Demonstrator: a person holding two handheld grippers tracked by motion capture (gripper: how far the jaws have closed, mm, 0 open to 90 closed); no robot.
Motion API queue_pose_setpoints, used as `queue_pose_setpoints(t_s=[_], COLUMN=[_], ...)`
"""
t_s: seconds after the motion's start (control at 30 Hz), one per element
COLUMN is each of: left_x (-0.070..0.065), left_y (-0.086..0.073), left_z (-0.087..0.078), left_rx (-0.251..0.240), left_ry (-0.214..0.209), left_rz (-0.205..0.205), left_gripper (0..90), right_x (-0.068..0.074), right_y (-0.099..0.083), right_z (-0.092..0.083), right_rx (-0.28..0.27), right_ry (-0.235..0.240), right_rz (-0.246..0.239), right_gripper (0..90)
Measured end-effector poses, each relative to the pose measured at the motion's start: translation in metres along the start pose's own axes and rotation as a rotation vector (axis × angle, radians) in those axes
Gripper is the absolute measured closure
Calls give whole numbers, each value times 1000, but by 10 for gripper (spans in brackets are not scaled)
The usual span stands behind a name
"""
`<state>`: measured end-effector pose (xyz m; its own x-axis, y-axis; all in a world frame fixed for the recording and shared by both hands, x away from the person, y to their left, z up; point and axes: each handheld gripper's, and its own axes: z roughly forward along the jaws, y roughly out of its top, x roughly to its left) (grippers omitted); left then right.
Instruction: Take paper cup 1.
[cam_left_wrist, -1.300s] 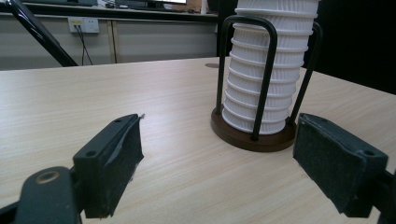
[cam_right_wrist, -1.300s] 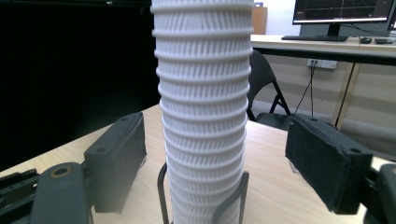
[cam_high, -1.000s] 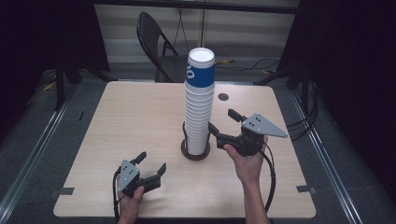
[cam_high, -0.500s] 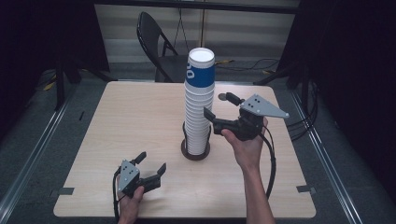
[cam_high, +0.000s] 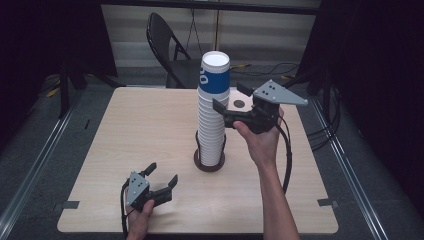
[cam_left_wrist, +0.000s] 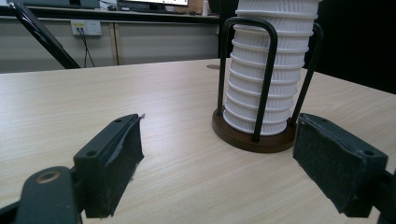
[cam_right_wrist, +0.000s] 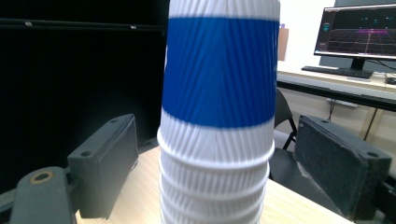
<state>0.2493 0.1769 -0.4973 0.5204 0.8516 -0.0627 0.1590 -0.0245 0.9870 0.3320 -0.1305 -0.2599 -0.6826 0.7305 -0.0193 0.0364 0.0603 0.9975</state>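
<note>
I hold my right hand-held gripper (cam_high: 231, 102) up beside the top of the cup stack (cam_high: 212, 125), its jaws spread wide with the blue-banded top cup (cam_right_wrist: 218, 74) standing between them and touching neither pad. The stack sits in a wire holder (cam_left_wrist: 261, 135) on a round wooden base near the middle of the desk (cam_high: 140, 130). To lift that top cup cleanly, I judge I should level the jaws on the blue band, well above the rim of the cup below, center the cup so both pads meet it together, and close gently, since paper walls will likely crush. Then I would pull straight up along the stack's axis so the cups beneath are not dragged or tipped. My left hand-held gripper (cam_high: 159, 181) rests low on the desk near its front edge, jaws also wide apart and empty, pointed toward the holder's base, ready to steady it.
</note>
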Motion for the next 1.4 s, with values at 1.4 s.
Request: queue_pose_setpoints(t_s=[1.4], left_x=[0], left_y=[0], left_z=[0], left_rx=[8], left_ry=[-10], left_rz=[6], left_gripper=[158], right_x=[-9], right_y=[10], right_z=[55], right_rx=[49], right_ry=[53], right_rz=[34], right_gripper=[183])
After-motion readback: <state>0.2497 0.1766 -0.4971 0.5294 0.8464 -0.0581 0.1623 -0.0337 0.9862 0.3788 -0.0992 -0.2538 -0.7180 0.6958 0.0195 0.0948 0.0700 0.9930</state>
